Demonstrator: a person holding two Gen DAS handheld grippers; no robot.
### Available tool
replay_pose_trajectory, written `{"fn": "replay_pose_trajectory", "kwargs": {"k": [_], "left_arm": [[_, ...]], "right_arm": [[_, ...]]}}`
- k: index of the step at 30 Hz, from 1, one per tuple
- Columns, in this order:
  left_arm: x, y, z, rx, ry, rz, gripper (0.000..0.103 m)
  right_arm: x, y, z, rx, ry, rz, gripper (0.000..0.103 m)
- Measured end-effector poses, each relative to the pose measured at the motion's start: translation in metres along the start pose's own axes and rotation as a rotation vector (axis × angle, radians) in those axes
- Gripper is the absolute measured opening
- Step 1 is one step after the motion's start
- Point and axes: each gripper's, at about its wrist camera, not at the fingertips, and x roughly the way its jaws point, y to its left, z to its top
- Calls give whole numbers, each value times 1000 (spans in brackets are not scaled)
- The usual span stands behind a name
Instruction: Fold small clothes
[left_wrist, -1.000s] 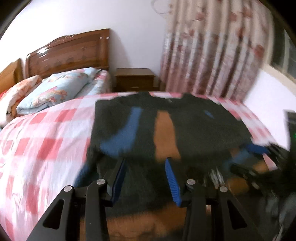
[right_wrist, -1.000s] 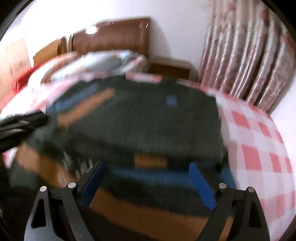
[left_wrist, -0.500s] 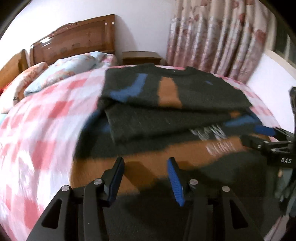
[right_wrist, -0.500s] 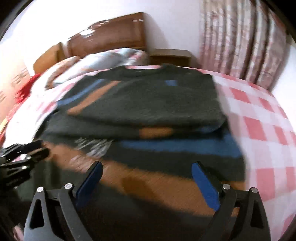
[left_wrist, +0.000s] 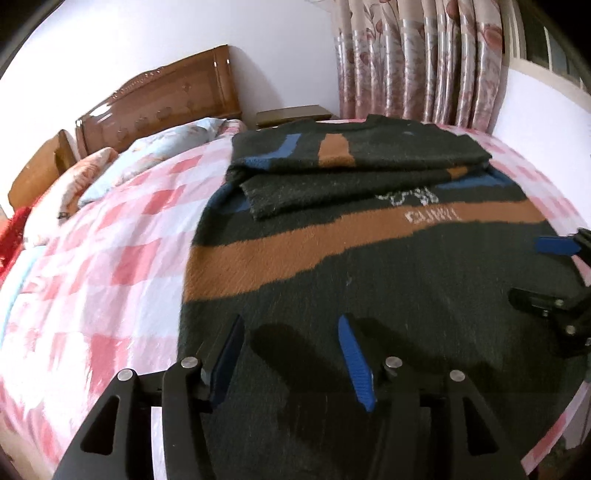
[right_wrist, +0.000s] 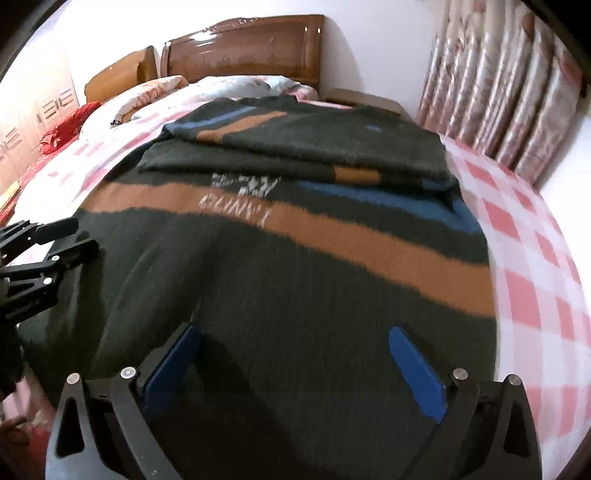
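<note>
A dark sweater (left_wrist: 369, 258) with brown and blue bands lies flat on the bed, its sleeves folded across the chest at the far end. My left gripper (left_wrist: 291, 325) hovers over the sweater's near, plain dark part, left of centre. Its jaws are opening and hold nothing. My right gripper (right_wrist: 295, 332) stands open wide over the same near part of the sweater (right_wrist: 295, 258), further right, also with nothing in it. Each gripper shows in the other's view: the right gripper (left_wrist: 554, 273) at the right edge, the left gripper (right_wrist: 74, 240) at the left edge.
The bed has a pink and white checked cover (left_wrist: 110, 258). Pillows (left_wrist: 147, 155) lie against a wooden headboard (left_wrist: 166, 96). A nightstand (left_wrist: 291, 114) and flowered curtains (left_wrist: 417, 55) stand behind. A red cloth (right_wrist: 66, 129) lies at the far left.
Both grippers have drawn back from the folded sleeves toward the sweater's near end, so more of its body shows. The left jaws stand a little wider.
</note>
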Motion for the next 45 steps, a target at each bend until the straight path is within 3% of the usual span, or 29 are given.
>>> {"fn": "replay_pose_trajectory", "kwargs": {"k": [6, 9, 12, 14, 25, 27, 28, 32, 36, 41, 45], "left_arm": [[-18, -12, -23, 59, -34, 64, 55], [-23, -3, -30, 13, -19, 14, 56], [-24, 18, -42, -86, -15, -73, 67], [-25, 24, -48, -85, -43, -109, 67], [-29, 21, -49, -86, -24, -101, 67], [-37, 21, -52, -111, -13, -152, 64], [-41, 18, -56, -99, -18, -183, 64], [-49, -1, -73, 25, -74, -115, 67], [-52, 18, -71, -50, -59, -164, 63], [-72, 69, -84, -226, -149, -165, 62], [-61, 101, -95, -353, -88, -202, 62]], "right_arm": [[-22, 0, -35, 1, -18, -5, 103], [-33, -3, -52, -4, -23, 0, 103], [-43, -6, -71, -27, -67, 16, 103], [-45, -7, -75, -39, -88, 20, 103], [-45, -5, -74, -34, -74, 2, 103], [-48, -2, -72, -14, -42, -17, 103], [-51, -1, -74, -10, -42, -17, 103], [-58, 6, -94, -47, -95, 0, 103], [-65, -5, -94, -28, -74, -8, 103], [-88, -51, -101, 137, -141, -33, 103], [-84, -78, -118, 230, -79, -45, 103]]}}
